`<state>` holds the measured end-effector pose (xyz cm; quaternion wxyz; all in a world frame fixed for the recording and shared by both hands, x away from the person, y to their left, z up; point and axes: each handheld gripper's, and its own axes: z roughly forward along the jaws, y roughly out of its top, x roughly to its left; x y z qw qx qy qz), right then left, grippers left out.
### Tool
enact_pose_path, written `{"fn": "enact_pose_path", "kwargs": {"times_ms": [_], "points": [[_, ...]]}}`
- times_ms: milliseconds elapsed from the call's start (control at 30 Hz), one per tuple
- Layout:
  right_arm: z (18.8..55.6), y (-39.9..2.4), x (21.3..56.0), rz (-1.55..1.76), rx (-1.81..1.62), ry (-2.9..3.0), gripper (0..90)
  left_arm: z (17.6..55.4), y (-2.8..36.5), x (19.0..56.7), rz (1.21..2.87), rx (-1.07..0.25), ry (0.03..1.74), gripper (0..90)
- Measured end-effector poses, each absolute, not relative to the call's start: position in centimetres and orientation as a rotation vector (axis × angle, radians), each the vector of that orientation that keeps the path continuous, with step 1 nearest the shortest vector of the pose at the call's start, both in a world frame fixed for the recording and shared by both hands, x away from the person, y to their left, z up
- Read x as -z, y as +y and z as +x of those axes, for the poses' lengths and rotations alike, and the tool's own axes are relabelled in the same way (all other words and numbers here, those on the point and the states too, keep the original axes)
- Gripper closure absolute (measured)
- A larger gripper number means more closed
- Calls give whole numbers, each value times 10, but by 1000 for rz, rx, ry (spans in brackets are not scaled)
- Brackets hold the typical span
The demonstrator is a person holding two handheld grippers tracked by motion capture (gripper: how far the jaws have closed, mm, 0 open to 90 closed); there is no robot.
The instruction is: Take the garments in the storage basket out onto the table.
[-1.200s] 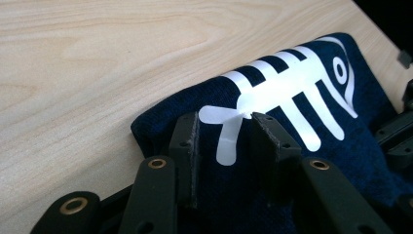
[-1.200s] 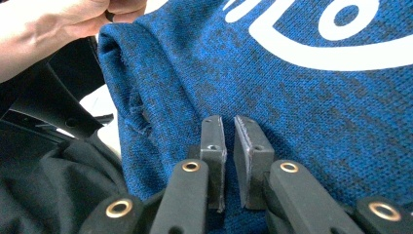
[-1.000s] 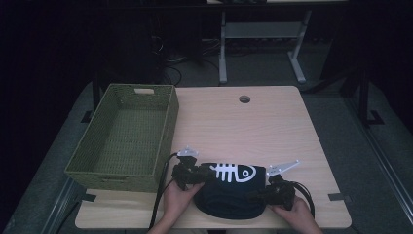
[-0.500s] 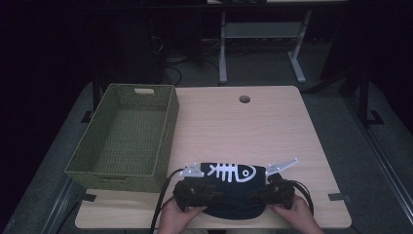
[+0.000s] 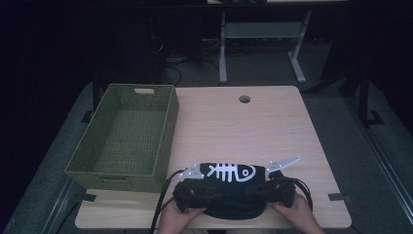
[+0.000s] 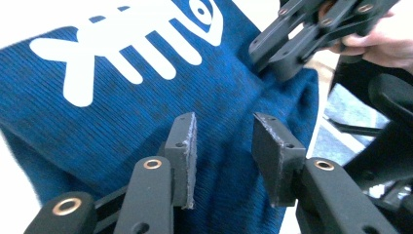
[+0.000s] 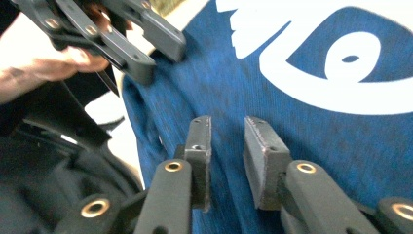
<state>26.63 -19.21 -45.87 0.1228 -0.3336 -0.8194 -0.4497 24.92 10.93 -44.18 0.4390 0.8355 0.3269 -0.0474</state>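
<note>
Since a second ago the folded garment has been getting squared up: its near edge is now tucked in and the left hand has slid in toward the fold. Right gripper (image 7: 226,161) has just been opening its jaws, and in its own view the pads are standing apart over the cloth with a clear gap, nothing pinched. Left gripper (image 6: 224,161) is likewise sitting part open, pads hovering on either side of a patch of fabric, not clamping it. Both are pointing inward at each other across the blue knit garment with the white fish-skeleton print (image 5: 233,187), which is lying folded at the near edge of the wooden table (image 5: 243,126), just right of the near corner of the green woven basket (image 5: 122,141). Fabric is looking soft, light and floppy, ribbed knit, not slippery; it is going to sag and unfold if lifted by one point, so I'd be gripping through all layers at both short ends of the fold, keeping it level. The person's hands (image 5: 182,219) are being cut off by the bottom of the high view. Garment type is hard to call, sweater or beanie, and the layers underneath are hidden. The high view is dark, so the garment is reading nearly black there.
</note>
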Motion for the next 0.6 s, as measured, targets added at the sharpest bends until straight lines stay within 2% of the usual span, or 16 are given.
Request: {"fn": "enact_pose_path", "kwargs": {"times_ms": [233, 467, 600], "points": [[262, -199, 447, -935, 1352, -2351, 726, 245, 119, 437, 2023, 139, 802, 615], [254, -202, 466, -964, 1283, -2383, 809, 243, 119, 455, 2083, 156, 841, 661], [254, -202, 471, -984, 1269, -2384, 795, 244, 120, 457, 2070, 166, 846, 657]]}}
